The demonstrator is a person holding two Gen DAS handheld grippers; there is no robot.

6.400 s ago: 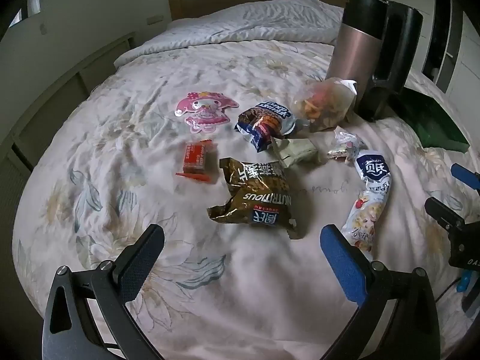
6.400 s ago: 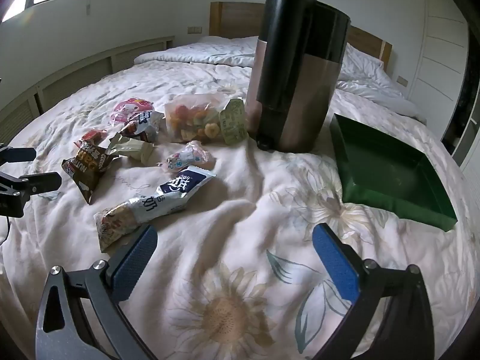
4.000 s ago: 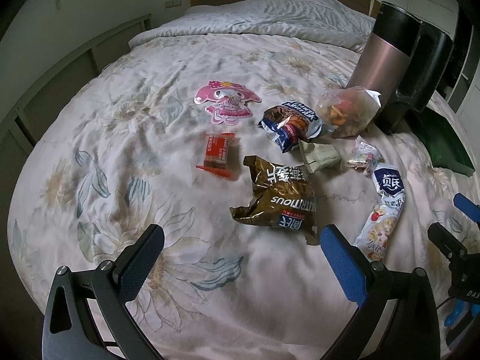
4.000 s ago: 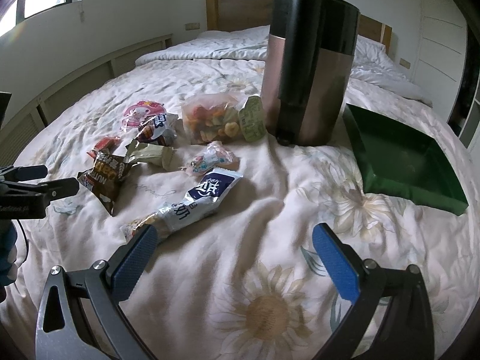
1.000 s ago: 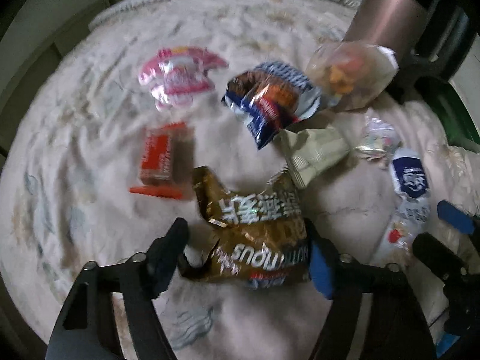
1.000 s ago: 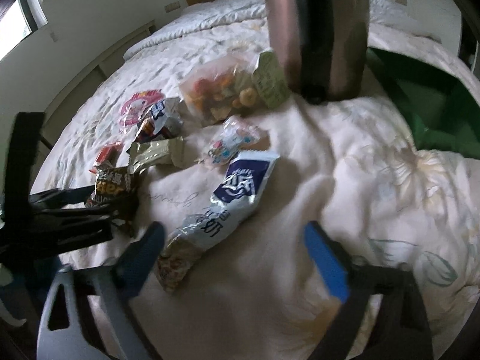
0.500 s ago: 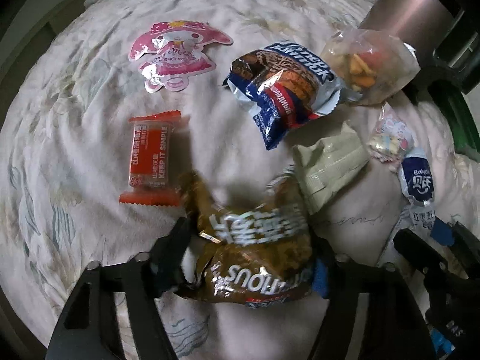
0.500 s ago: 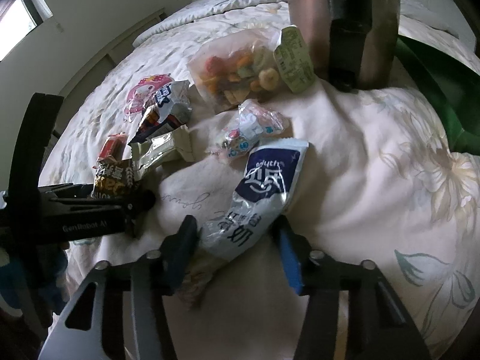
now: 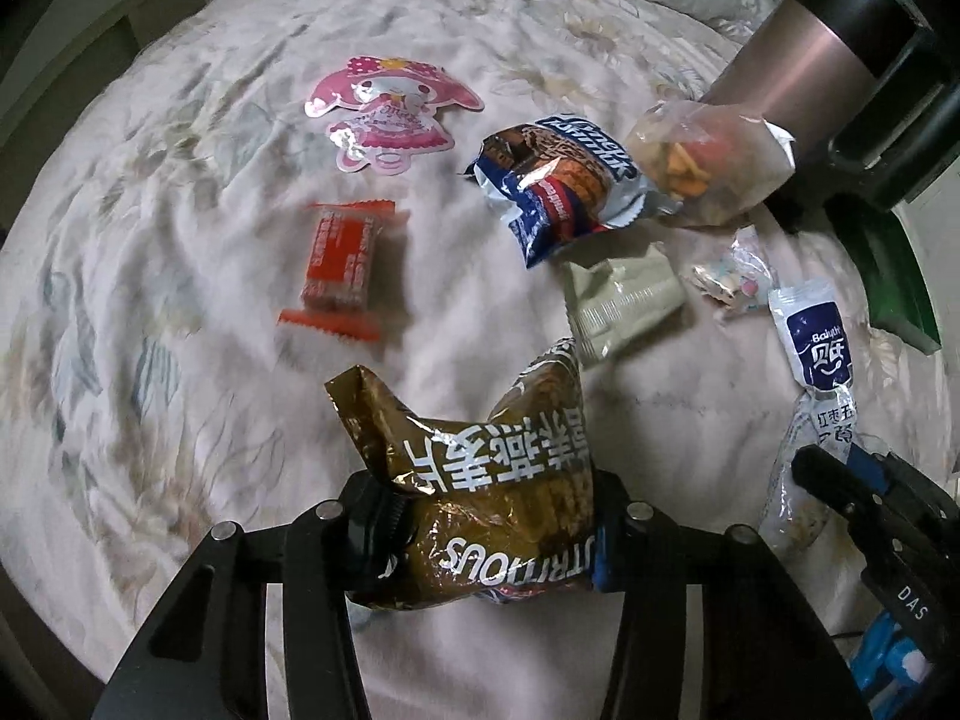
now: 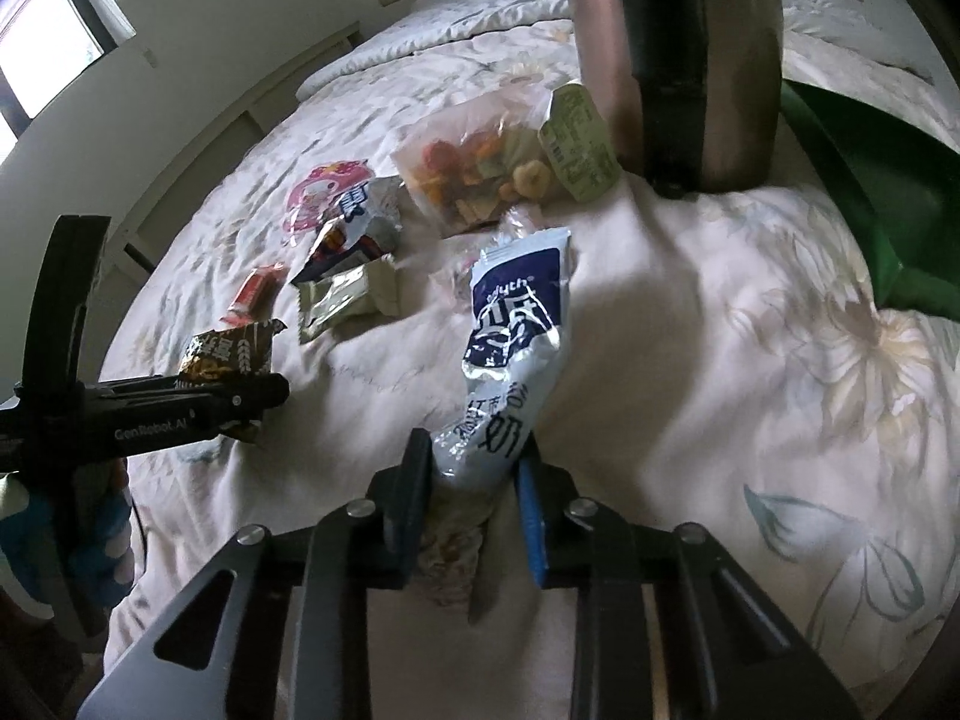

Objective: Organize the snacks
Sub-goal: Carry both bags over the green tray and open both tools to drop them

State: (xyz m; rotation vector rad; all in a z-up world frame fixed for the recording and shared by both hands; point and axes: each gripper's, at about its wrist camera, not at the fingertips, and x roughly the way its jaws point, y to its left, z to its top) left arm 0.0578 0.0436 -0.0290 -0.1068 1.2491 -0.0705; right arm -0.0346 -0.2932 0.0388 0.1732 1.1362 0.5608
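Left wrist view: the left hand-held gripper [image 9: 480, 531] grips the lower part of the brown-gold snack bag [image 9: 480, 480], its jaws closing on the crumpled foil; half a second earlier the bag lay flatter between wider jaws, and now its upper end stands raised off the bed [image 9: 180, 180]. Beyond it, unmoved on the bed, lie the orange wafer packet [image 9: 342, 264], the pink character pouch [image 9: 390, 111], the blue biscuit packet [image 9: 564, 186], the pale green packet [image 9: 624, 306], the clear bag of mixed crackers [image 9: 708, 165] and the small candy bag [image 9: 732, 279]. The copper-coloured bin [image 9: 816, 60] and the green tray [image 9: 888, 276] stand at the far right.

Right wrist view: the right hand-held gripper [image 10: 471, 492] is clamped on the lower part of the white-and-blue snack pouch [image 10: 516, 336]. A second ago its jaws stood wide and the pouch lay flat on the bed; now the pouch is pinched and its printed end tilts upward. A blue-gloved hand [image 10: 72, 534] holds the left gripper at the left edge.
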